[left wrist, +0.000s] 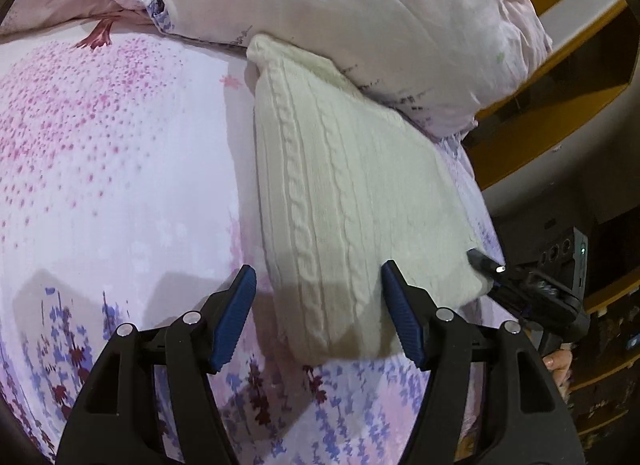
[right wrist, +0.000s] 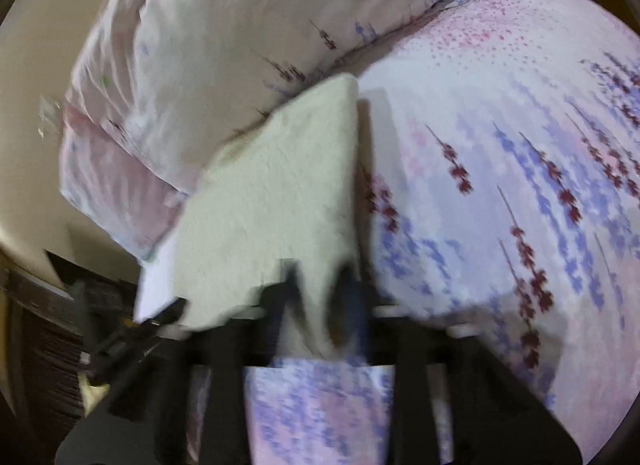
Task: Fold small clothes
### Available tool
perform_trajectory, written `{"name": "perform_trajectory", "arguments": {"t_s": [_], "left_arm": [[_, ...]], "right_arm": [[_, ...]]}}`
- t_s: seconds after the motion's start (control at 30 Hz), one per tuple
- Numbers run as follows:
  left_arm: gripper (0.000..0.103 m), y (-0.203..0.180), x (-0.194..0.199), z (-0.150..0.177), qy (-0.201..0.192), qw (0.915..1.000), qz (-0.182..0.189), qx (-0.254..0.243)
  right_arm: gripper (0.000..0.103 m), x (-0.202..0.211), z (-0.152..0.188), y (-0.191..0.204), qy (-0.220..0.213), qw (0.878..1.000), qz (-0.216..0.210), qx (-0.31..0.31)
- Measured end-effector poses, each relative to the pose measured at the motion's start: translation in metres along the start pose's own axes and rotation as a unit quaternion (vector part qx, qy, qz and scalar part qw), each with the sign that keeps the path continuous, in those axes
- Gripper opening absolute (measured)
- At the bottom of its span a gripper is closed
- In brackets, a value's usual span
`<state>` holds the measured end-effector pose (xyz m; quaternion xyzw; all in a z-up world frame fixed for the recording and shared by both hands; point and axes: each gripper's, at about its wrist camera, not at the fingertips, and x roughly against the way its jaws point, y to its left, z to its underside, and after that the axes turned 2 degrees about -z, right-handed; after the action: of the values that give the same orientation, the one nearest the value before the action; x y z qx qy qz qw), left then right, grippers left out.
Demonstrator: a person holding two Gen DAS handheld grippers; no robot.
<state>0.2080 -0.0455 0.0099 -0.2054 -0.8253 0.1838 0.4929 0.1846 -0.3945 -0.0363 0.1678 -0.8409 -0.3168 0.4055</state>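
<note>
The left wrist view looks down from close above the bed (left wrist: 120, 145), along the left hand-held gripper (left wrist: 316, 297), toward the pillow (left wrist: 340, 5) at the far end. The right wrist view sits lower and closer, looks the same way past the right hand-held gripper (right wrist: 316, 277), and is blurry. Both views share the cream knit sweater (left wrist: 352, 185), pillow and flowered sheet.

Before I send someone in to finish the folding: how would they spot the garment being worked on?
Start at the bed with the lavender-print sheet, then look toward the rumpled pale quilt heaped along its far side. Tucked against that quilt lies a cream sweater, folded into a long panel. It is the only plain, cable-knit piece; everything around it is printed with flowers.
</note>
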Motion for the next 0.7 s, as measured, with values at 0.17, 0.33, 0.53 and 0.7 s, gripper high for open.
{"name": "perform_trajectory", "arguments": {"t_s": [0.17, 0.33, 0.53, 0.7], "left_arm": [[0.06, -0.011, -0.008, 0.004, -0.016, 0.998, -0.037, -0.048], [0.072, -0.018, -0.001, -0.001, -0.023, 0.996, -0.055, -0.067], [0.091, -0.027, 0.004, -0.02, -0.038, 0.9919, -0.074, -0.096], [0.091, -0.025, -0.013, -0.038, -0.019, 0.9945, -0.075, -0.07]], "right_arm": [[0.011, 0.0, 0.008, -0.009, -0.009, 1.0, 0.02, 0.0], [0.034, 0.0, 0.002, -0.001, -0.004, 0.999, 0.038, 0.002], [0.061, 0.013, -0.028, -0.01, -0.043, 0.998, -0.015, -0.045], [0.065, 0.001, -0.047, -0.02, -0.038, 0.997, -0.011, -0.069]]}}
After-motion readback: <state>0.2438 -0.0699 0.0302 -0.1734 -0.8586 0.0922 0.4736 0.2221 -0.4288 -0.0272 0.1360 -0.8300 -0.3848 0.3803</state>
